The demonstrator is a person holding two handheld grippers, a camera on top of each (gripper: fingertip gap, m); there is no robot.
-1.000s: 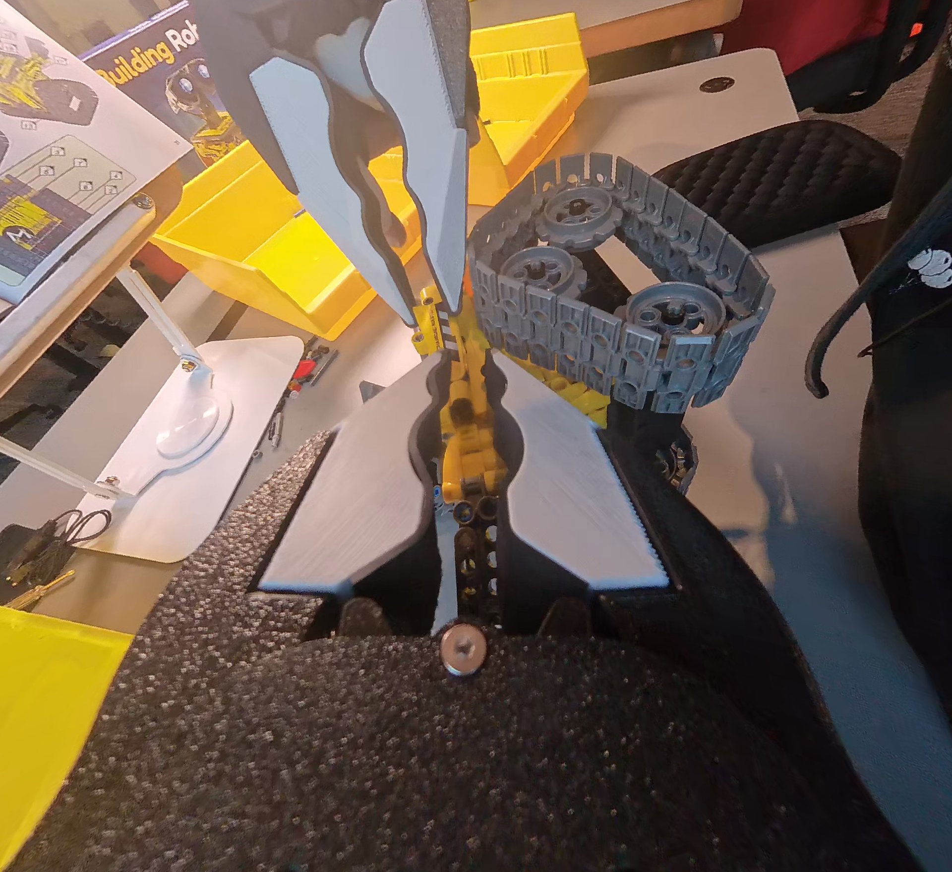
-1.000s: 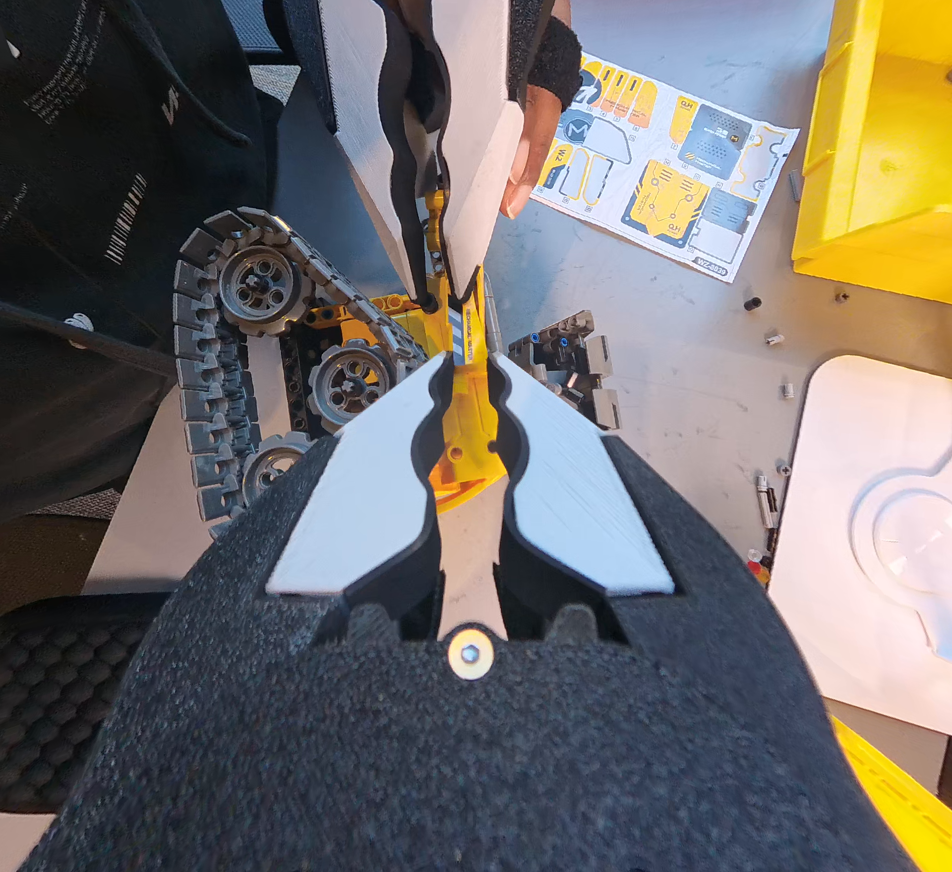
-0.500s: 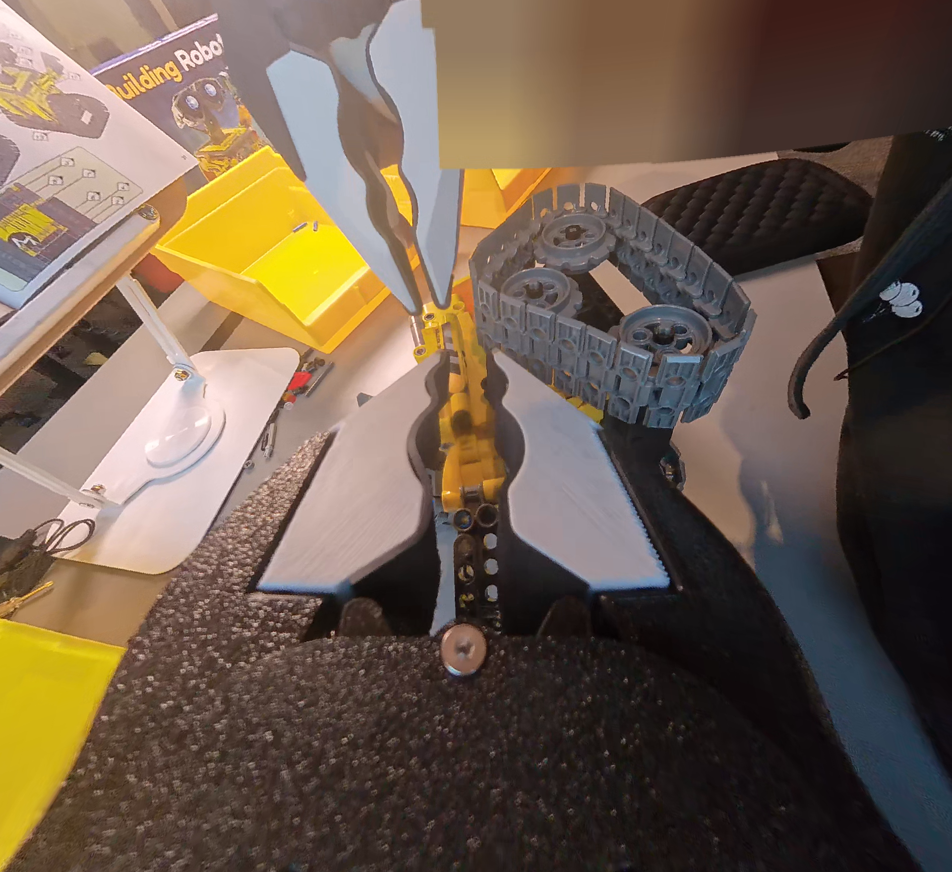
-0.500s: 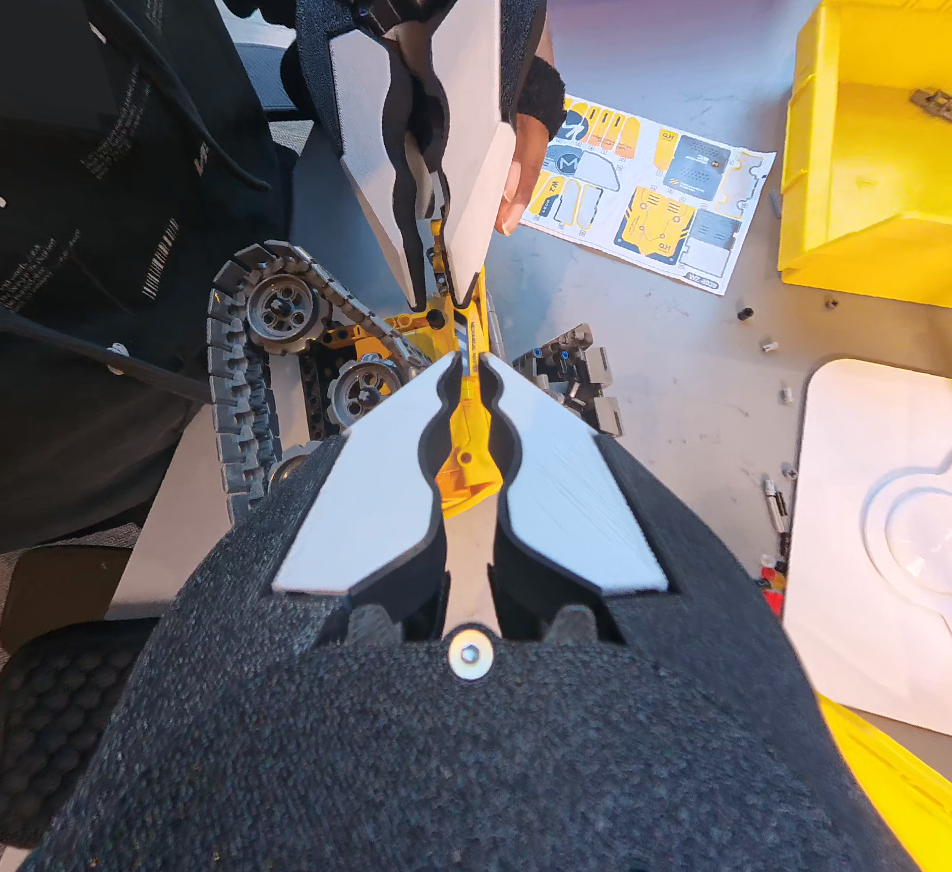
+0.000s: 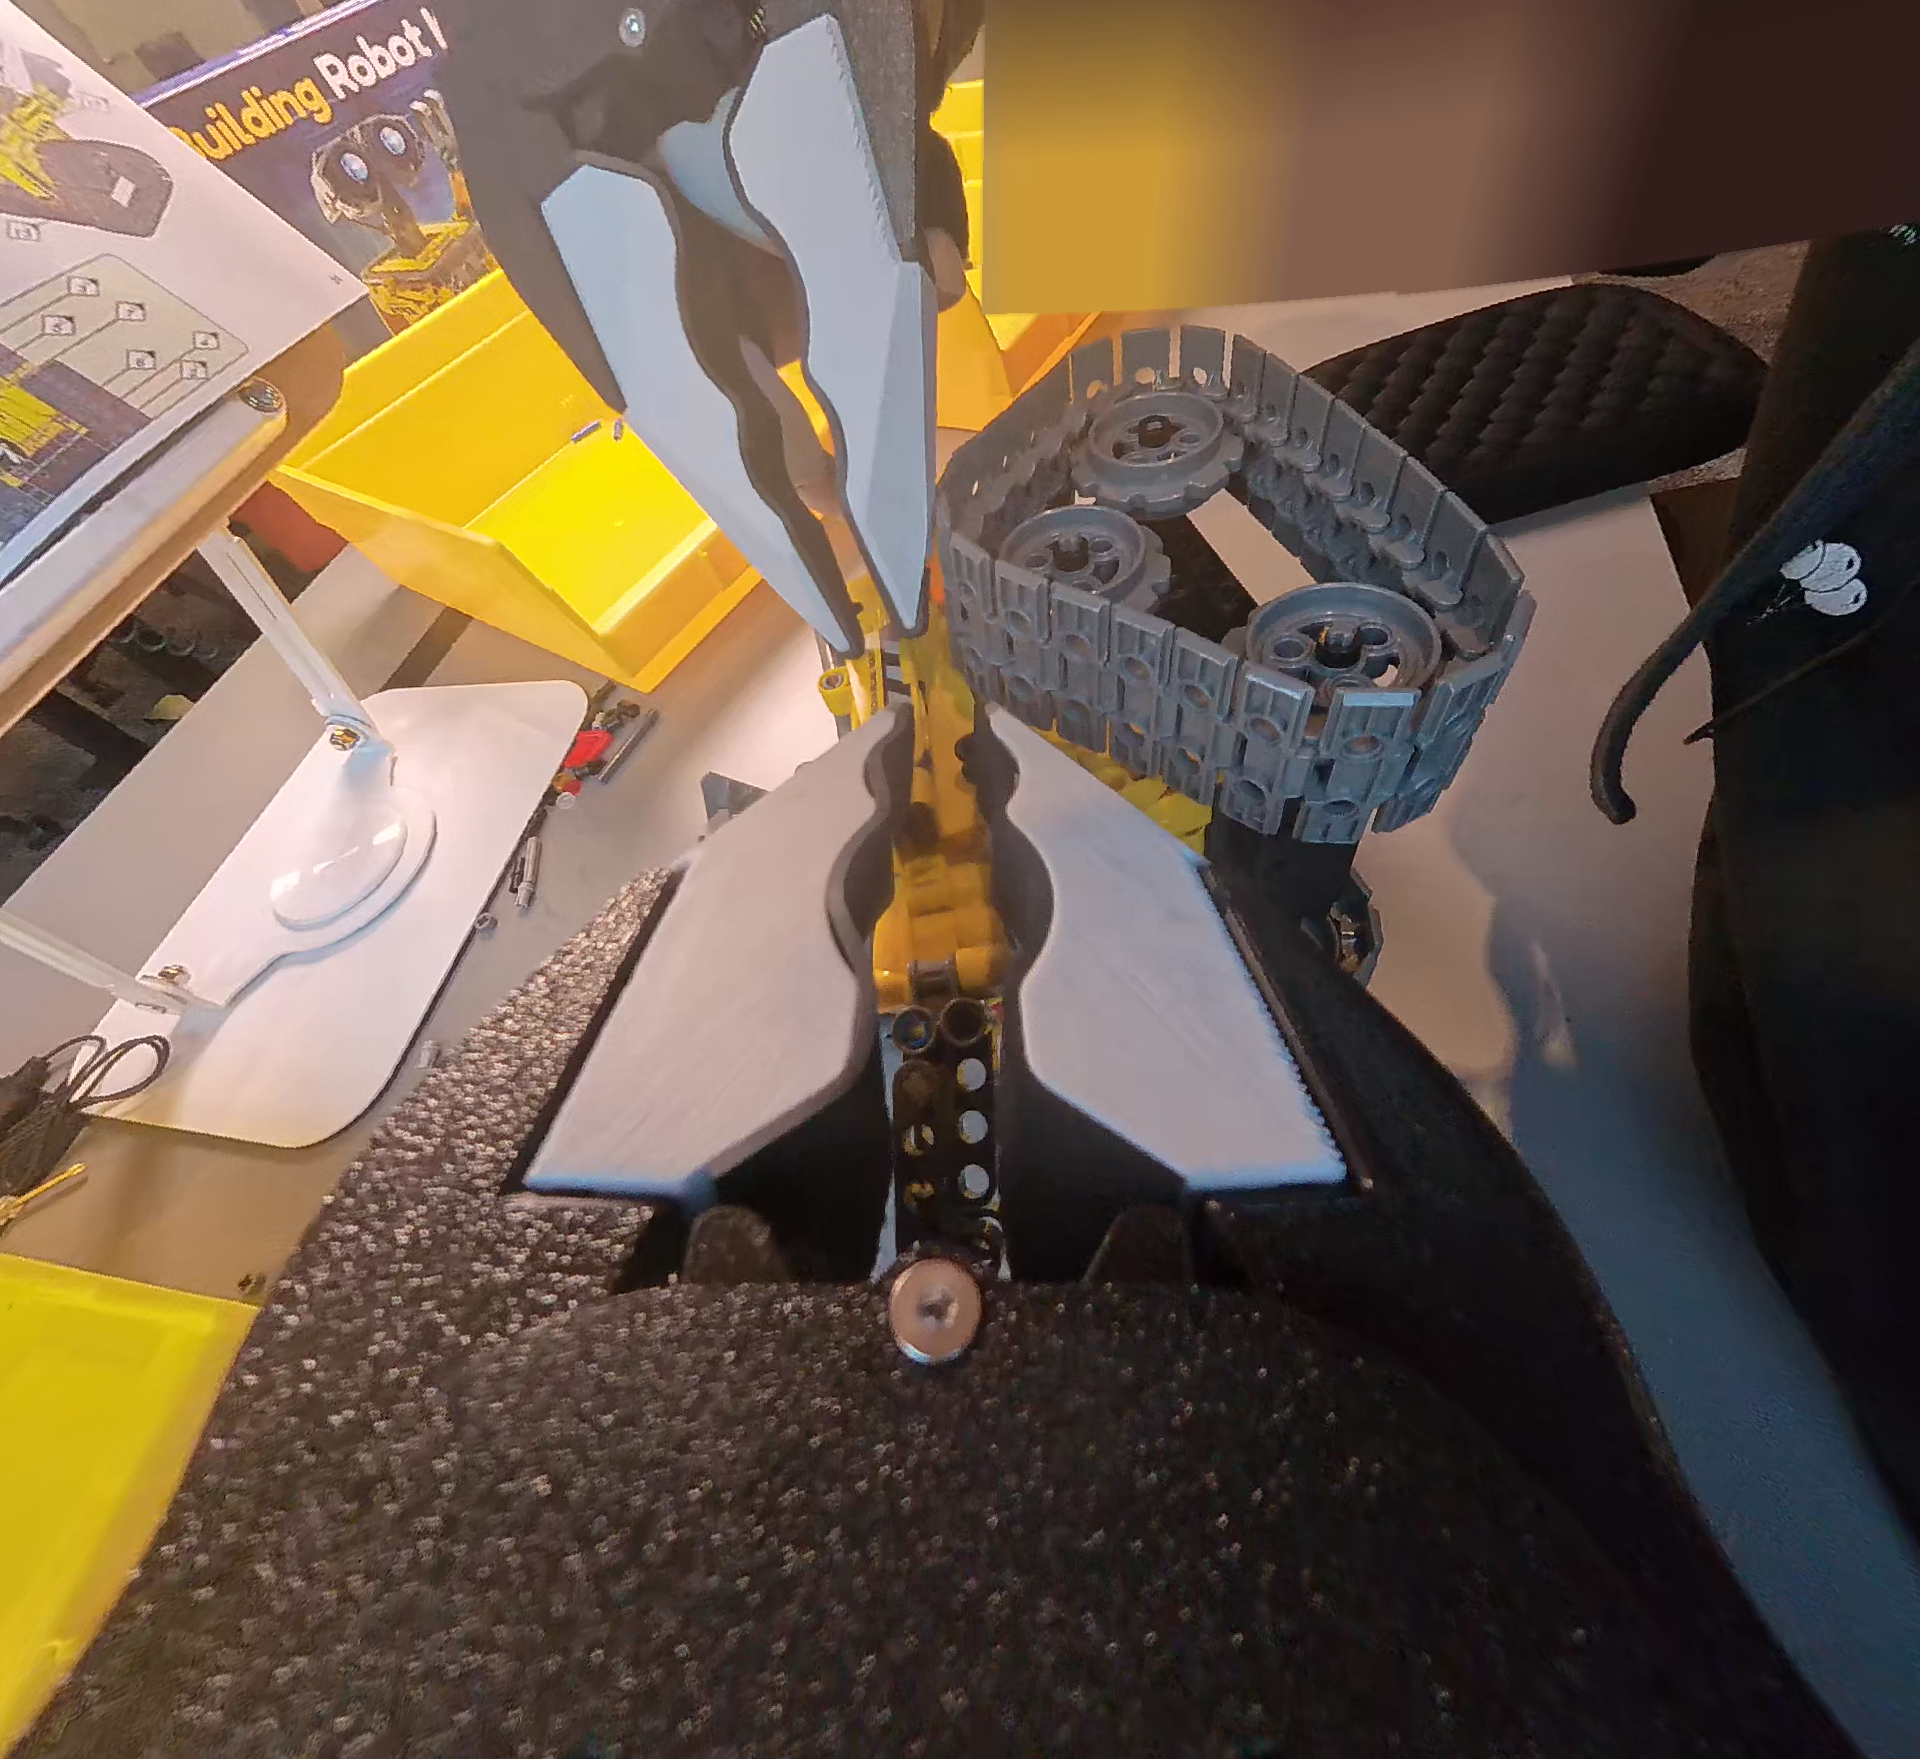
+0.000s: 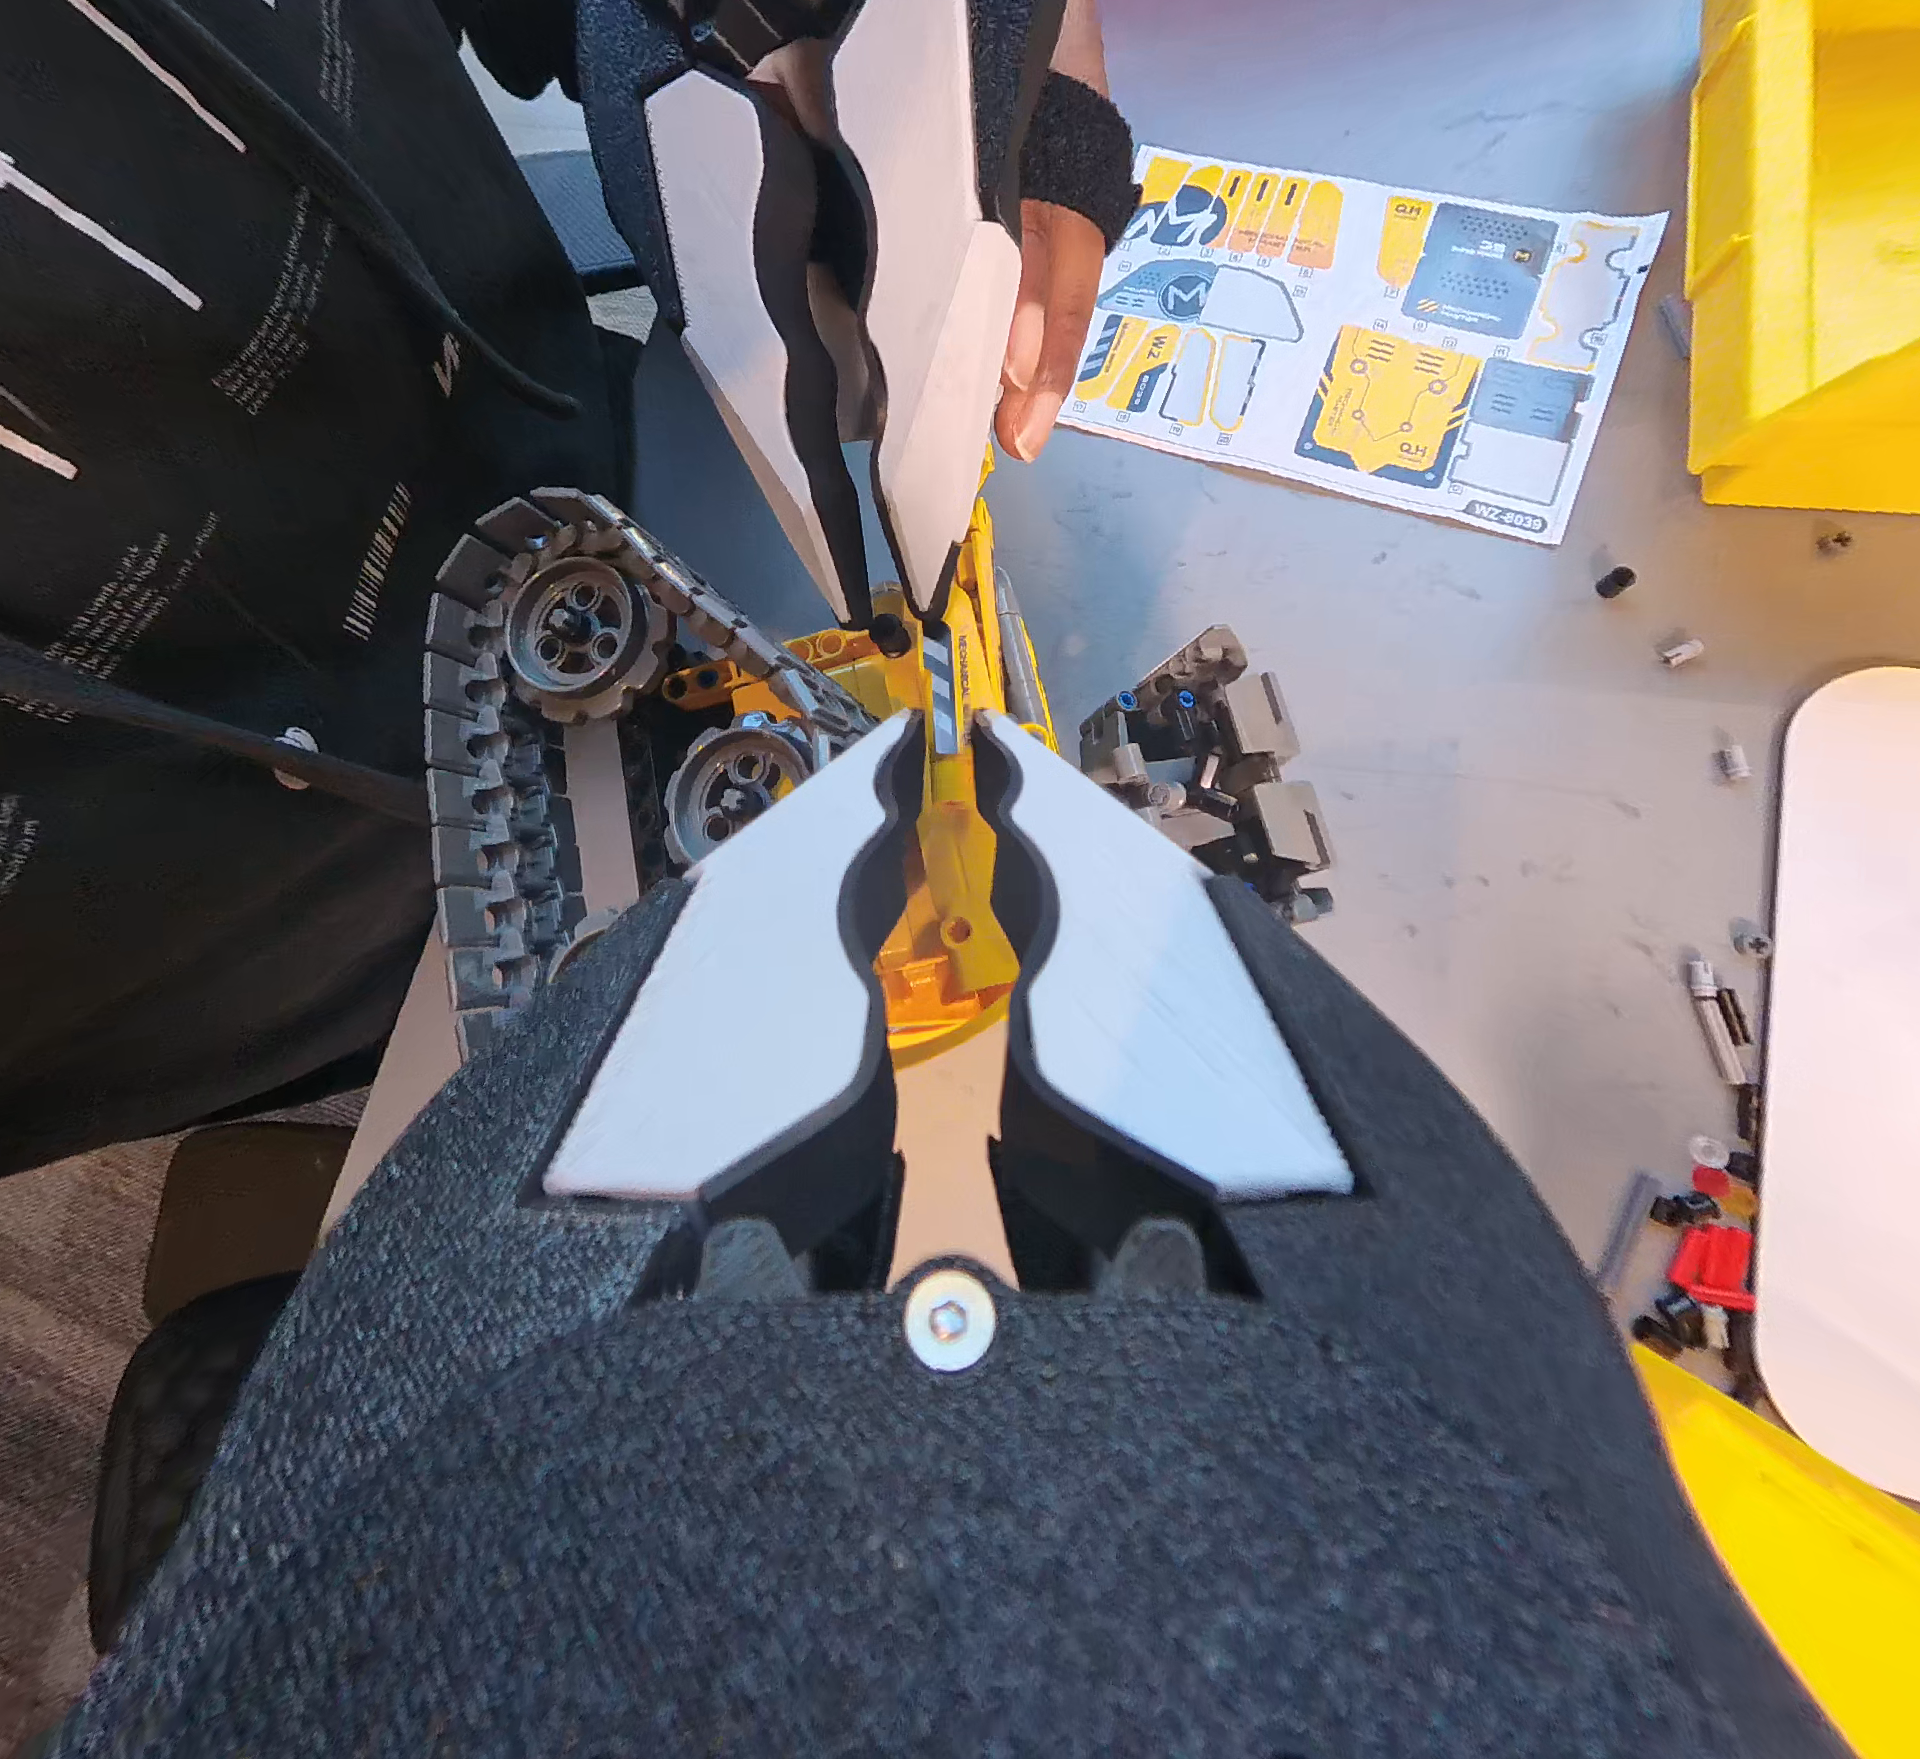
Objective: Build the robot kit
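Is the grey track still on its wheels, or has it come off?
On. In the left wrist view the grey track runs as a closed loop around all three grey wheels, with no break showing.

Glossy yellow plastic bin (image 6: 1808, 182); matt grey plastic track (image 5: 1226, 670); smooth grey table (image 6: 1403, 722); paper sticker sheet (image 6: 1361, 338); grainy black tool (image 6: 940, 733) shell.

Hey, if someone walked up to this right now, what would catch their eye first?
Two hand-held grippers meeting tip to tip on a yellow brick model: the left hand-held gripper and right hand-held gripper both clamp it. Beside them curls its grey tank tread, with a sticker sheet on the table behind.
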